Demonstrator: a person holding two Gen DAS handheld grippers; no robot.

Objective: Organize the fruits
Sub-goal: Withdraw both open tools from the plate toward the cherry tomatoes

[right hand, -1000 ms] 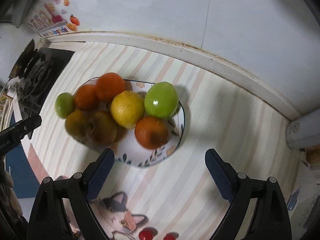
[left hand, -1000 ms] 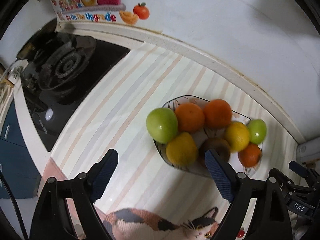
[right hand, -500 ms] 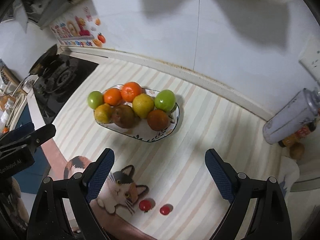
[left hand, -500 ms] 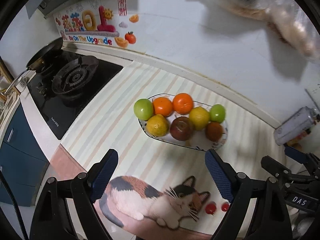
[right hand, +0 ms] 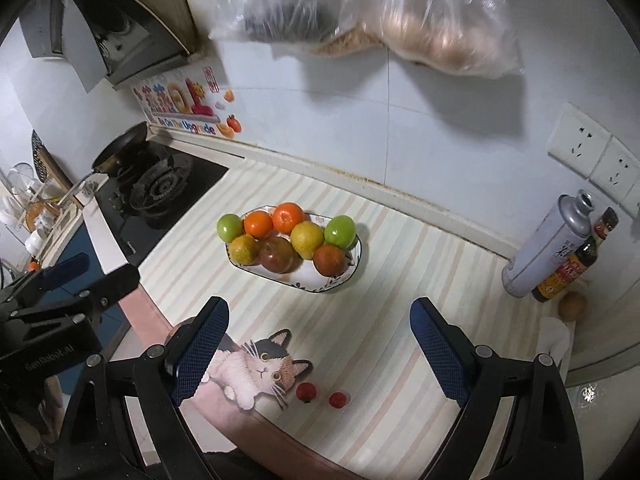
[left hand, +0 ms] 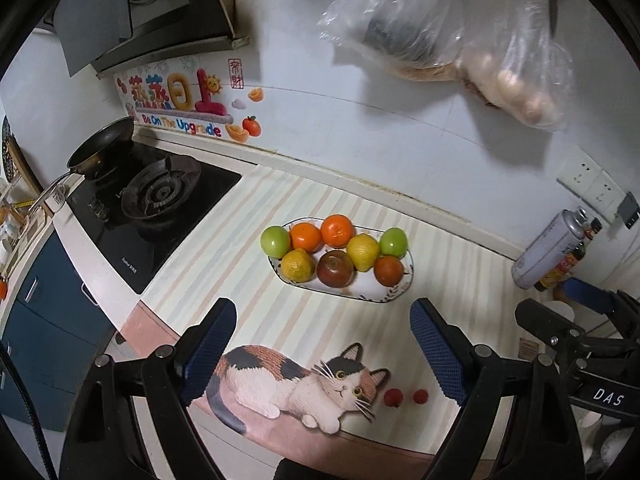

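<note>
From the left wrist camera, the left gripper (left hand: 322, 344) hangs above the striped mat (left hand: 224, 280) with its jaws spread wide and nothing between them. Straight ahead of the fingertips sits the plate (left hand: 394, 294), loaded with fruit: a green apple (left hand: 275, 240) at the far left, two oranges (left hand: 337, 231) behind, a lemon (left hand: 297, 266) and a dark red apple (left hand: 335, 268) in front. Two cherry tomatoes (left hand: 394, 397) lie on the mat just inside the right finger, beside the printed cat (left hand: 296, 384). The right gripper's body shows at the right edge.

From the right wrist camera, the right gripper (right hand: 316, 350) is likewise released and empty, jaws wide apart. The plate (right hand: 344, 276) lies ahead and slightly left of it, fruit piled together. The cherry tomatoes (right hand: 306, 392) rest between the fingers, close in. A grey canister (right hand: 548, 250) and a dark bottle (right hand: 576, 264) stand well off to the right, by the wall.
</note>
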